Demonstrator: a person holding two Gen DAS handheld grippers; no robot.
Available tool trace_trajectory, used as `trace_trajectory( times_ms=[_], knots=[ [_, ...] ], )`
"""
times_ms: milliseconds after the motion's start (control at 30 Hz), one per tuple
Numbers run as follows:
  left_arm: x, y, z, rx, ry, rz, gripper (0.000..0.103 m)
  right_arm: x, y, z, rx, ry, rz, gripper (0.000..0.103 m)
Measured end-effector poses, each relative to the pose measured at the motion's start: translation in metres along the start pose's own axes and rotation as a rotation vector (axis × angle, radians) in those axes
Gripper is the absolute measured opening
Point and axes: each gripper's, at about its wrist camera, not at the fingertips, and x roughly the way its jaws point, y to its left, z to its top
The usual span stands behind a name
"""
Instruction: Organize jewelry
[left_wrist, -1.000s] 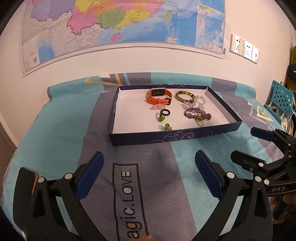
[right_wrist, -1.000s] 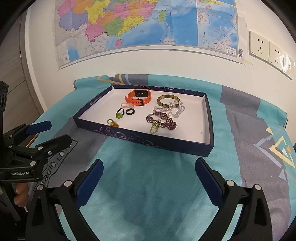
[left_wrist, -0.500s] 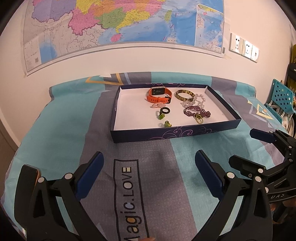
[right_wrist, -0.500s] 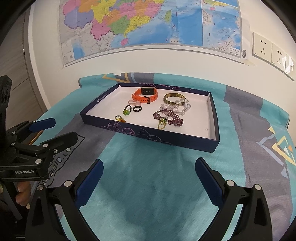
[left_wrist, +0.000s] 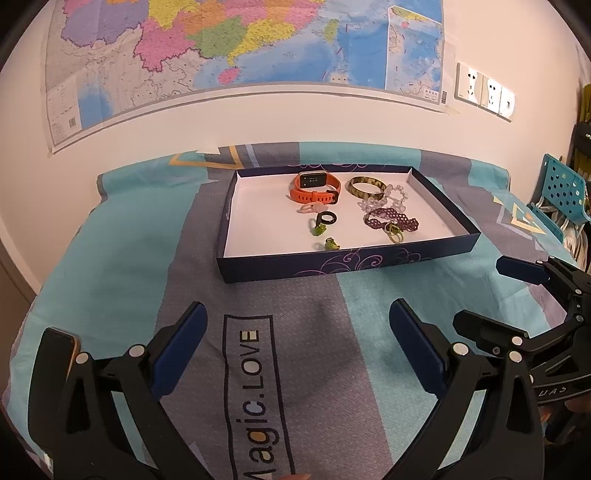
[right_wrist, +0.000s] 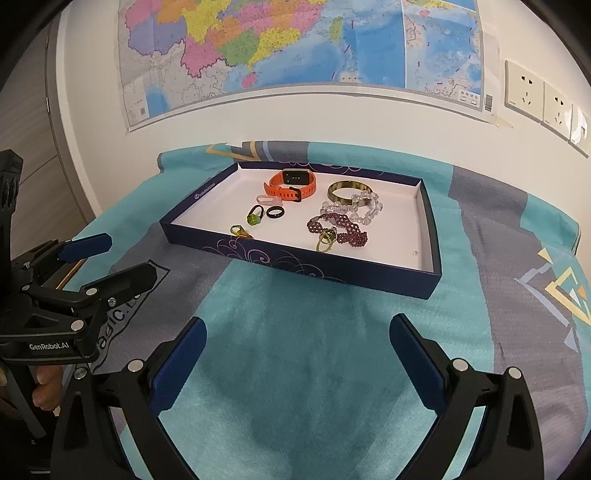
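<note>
A shallow dark blue box (left_wrist: 343, 263) (right_wrist: 303, 264) with a white floor sits on the cloth-covered table. Inside lie an orange watch (left_wrist: 314, 187) (right_wrist: 291, 183), a tortoiseshell bangle (left_wrist: 365, 186) (right_wrist: 345, 191), a clear bead bracelet (right_wrist: 364, 210), a purple beaded bracelet (left_wrist: 391, 221) (right_wrist: 338, 227), a black ring (left_wrist: 327, 218) (right_wrist: 276, 212) and several small green and gold rings. My left gripper (left_wrist: 295, 347) (right_wrist: 107, 258) and right gripper (right_wrist: 297, 354) (left_wrist: 480, 291) both stand open above the cloth, well short of the box, holding nothing.
A teal and grey cloth (left_wrist: 110, 258) printed "Magic.LOVE" covers the table. A map (left_wrist: 240, 40) hangs on the wall behind, with wall sockets (right_wrist: 535, 96) to the right. A teal perforated basket (left_wrist: 561, 192) stands at the far right. A hand (right_wrist: 46, 391) holds the left gripper's handle.
Both grippers have drawn back from the box, which looks smaller and farther in both views. Both stay open; the jewelry has not moved.
</note>
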Motion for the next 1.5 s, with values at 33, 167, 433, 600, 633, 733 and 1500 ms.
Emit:
trace_trajectory(
  times_ms=[33, 167, 433, 600, 633, 733, 1500],
  knots=[
    [0.0, 0.0, 0.0, 0.0, 0.0, -0.001, 0.097, 0.0, 0.0, 0.0, 0.0, 0.0, 0.0, 0.096],
    [0.002, -0.002, -0.001, 0.0, 0.004, -0.003, 0.097, 0.001, 0.0, -0.001, 0.002, 0.005, 0.001, 0.096],
    [0.003, -0.002, -0.001, -0.004, 0.008, -0.01, 0.097, 0.004, -0.001, -0.002, 0.005, 0.014, 0.003, 0.096],
    [0.006, -0.002, -0.002, -0.004, 0.014, -0.014, 0.097, 0.006, -0.001, -0.002, 0.008, 0.016, 0.003, 0.096],
    [0.006, -0.002, -0.002, -0.003, 0.015, -0.014, 0.097, 0.006, -0.001, -0.003, 0.009, 0.017, 0.003, 0.096],
    [0.007, -0.002, -0.003, -0.004, 0.018, -0.013, 0.097, 0.007, -0.002, -0.003, 0.01, 0.019, 0.004, 0.096],
    [0.012, -0.005, -0.003, 0.007, 0.026, -0.021, 0.097, 0.009, -0.007, -0.003, 0.023, 0.023, 0.009, 0.096]
  ],
)
